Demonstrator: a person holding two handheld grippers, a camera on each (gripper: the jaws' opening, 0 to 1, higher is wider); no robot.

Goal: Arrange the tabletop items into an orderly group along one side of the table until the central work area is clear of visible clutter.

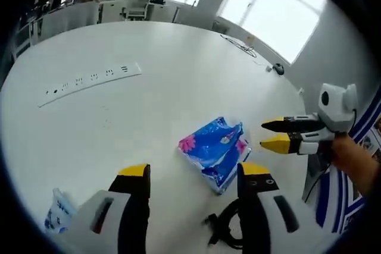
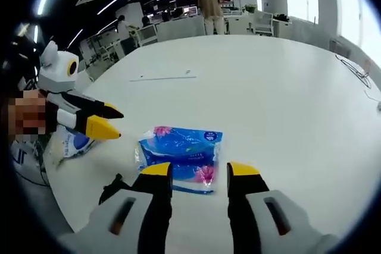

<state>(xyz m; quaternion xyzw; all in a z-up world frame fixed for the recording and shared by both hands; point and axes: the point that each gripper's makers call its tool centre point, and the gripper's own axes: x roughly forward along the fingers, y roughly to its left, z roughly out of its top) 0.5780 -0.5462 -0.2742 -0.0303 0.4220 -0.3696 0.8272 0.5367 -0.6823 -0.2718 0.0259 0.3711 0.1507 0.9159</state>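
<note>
- Lining up on the blue tissue pack (image 2: 180, 157), which lies just past the right gripper (image 2: 199, 172) tips, jaws apart and empty.
- Left gripper (image 1: 194, 169) jaws apart too, pack between and just beyond them.
- Next I'd guess: close on it and carry it sideward.
- Left gripper view adds a white power strip (image 1: 89, 81) and a black cable (image 1: 223, 227) by the fingers.

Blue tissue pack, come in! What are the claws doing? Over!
Both claws open, empty. Left claw and right claw flank the blue tissue pack, not gripping. Black cable at table edge nearby.
</note>
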